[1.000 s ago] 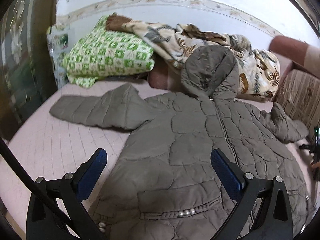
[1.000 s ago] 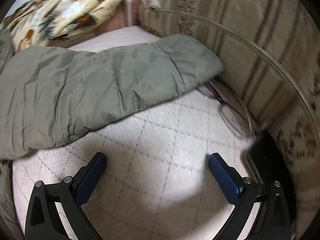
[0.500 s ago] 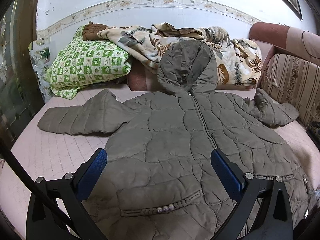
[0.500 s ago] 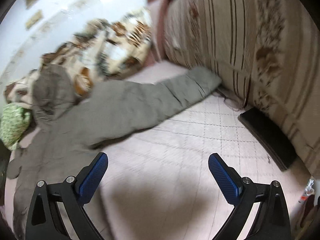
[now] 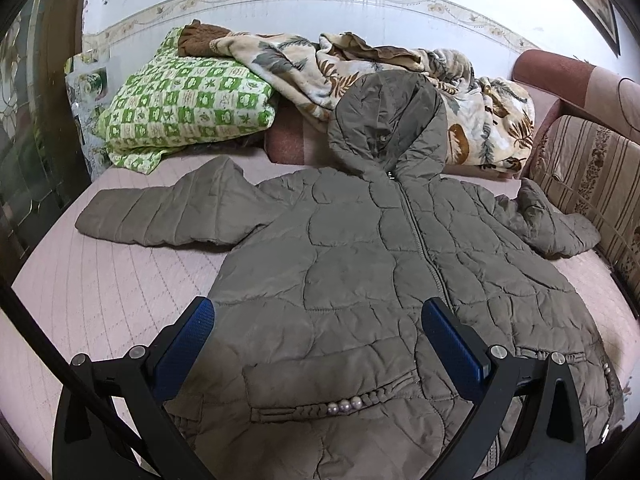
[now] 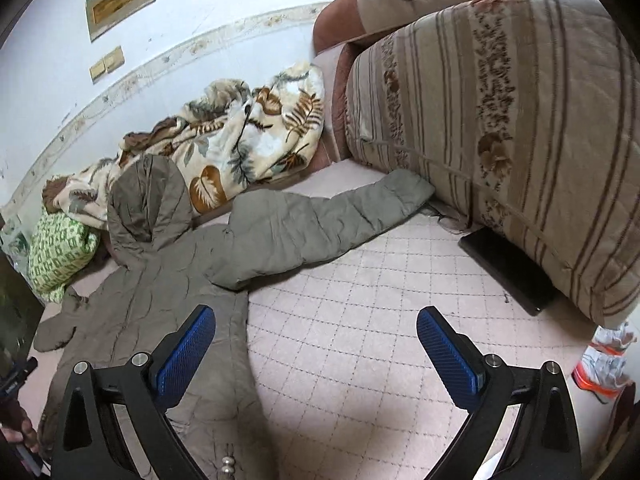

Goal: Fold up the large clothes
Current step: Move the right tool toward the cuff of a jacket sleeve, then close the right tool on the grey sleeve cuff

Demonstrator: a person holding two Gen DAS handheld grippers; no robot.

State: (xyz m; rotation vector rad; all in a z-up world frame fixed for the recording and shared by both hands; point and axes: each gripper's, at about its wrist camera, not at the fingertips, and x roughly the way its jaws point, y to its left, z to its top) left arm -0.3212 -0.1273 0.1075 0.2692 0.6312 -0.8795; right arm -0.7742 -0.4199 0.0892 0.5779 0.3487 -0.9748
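A large olive-grey quilted hooded jacket (image 5: pixel 360 264) lies spread flat, front up, on a pink quilted bed (image 5: pixel 100 300). Its hood (image 5: pixel 388 120) rests against the bedding at the back, and both sleeves are spread out to the sides. My left gripper (image 5: pixel 318 334) is open and empty, held above the jacket's lower front. The jacket also shows in the right wrist view (image 6: pixel 160 280), with its right sleeve (image 6: pixel 332 216) reaching toward the cushion. My right gripper (image 6: pixel 316 346) is open and empty above the bed by the jacket's right hem.
A green checked pillow (image 5: pixel 184 108) and a leaf-print blanket (image 5: pixel 400 68) are piled at the back. A striped cushion (image 6: pixel 500 128) lines the right side, with a dark flat object (image 6: pixel 508 268) at its base. A shoe (image 6: pixel 604 356) lies off the bed's right edge.
The right gripper has pulled back and up from close to the right sleeve, so the whole jacket side now shows. The left gripper has shifted slightly over the jacket. Both stayed open.
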